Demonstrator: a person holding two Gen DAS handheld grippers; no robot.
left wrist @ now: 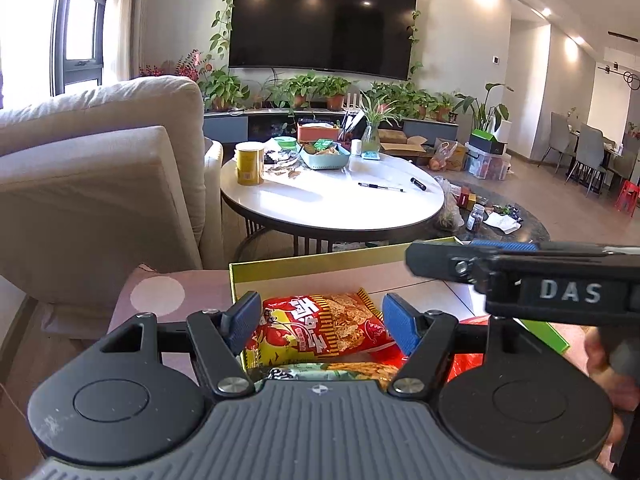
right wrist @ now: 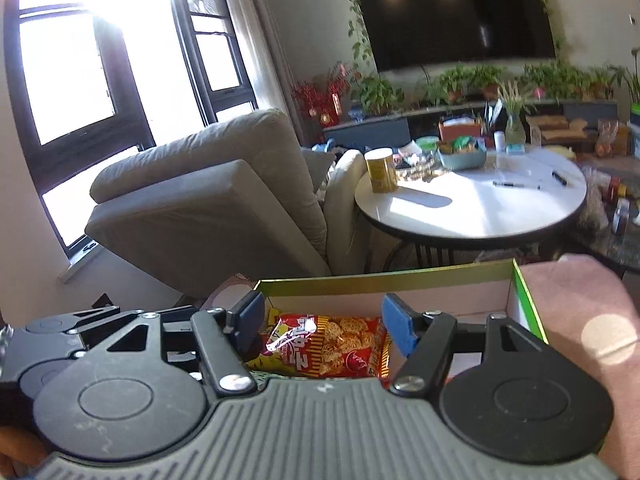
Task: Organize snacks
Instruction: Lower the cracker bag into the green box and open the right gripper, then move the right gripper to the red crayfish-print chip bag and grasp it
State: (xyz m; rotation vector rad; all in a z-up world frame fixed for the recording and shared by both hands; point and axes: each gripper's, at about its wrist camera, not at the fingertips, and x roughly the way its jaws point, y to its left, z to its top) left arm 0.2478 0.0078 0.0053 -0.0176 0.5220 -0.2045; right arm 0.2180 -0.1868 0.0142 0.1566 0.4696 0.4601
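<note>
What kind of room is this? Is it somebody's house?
Most likely a living room in someone's home. A big television hangs on the wall above a row of potted plants, a soft beige sofa sits by the window, and a round white table stands in the middle.

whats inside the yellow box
A red and yellow snack bag lies inside the box; another packet shows nearer. The gripper body hides anything below.

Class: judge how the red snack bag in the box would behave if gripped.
The red snack bag looks puffy, so probably light and squashy. Its glossy film may slip. The crisps pictured suggest contents likely to crush under a hard squeeze.
</note>
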